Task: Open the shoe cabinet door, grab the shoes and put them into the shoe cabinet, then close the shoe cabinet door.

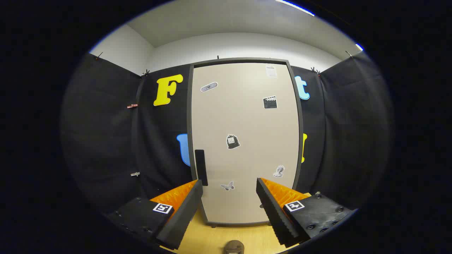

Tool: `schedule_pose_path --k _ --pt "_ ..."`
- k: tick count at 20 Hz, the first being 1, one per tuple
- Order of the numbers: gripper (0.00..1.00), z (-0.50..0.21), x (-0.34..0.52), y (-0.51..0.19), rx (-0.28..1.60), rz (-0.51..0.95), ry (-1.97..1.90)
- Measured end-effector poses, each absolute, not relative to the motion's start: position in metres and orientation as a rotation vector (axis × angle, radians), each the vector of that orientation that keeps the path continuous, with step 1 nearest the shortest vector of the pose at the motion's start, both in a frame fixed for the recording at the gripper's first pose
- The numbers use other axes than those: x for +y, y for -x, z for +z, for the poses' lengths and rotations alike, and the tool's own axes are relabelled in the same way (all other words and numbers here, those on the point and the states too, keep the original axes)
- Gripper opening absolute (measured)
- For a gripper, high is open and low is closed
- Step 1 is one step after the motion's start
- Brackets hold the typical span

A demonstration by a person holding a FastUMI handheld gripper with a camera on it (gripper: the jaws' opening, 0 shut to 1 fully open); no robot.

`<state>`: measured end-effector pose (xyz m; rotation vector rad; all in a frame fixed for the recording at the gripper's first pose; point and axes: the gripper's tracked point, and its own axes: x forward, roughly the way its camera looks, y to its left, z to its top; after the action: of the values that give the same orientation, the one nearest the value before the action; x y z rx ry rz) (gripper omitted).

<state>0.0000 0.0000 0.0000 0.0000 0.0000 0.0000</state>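
Note:
The shoe cabinet (243,141) stands straight ahead, a tall beige door in a dark grey frame, and the door is closed. Several small stickers dot the door. A black vertical handle (201,167) sits on the door's left edge, just above and beyond my left fingertip. My gripper (229,188) is open, its two fingers spread wide with nothing between them, pointing at the lower part of the door. A small brown rounded object (234,247) lies on the wooden surface below the fingers; I cannot tell whether it is a shoe.
The cabinet rests on a light wooden surface (215,240). Black cloth walls (106,134) close in on both sides of the cabinet, with white wall and ceiling above.

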Motion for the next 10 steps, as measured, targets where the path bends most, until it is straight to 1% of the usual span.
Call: schedule_pose_path --k 10 --pt "0.99 0.0026 0.0008 0.0029 -0.005 -0.005 0.003"
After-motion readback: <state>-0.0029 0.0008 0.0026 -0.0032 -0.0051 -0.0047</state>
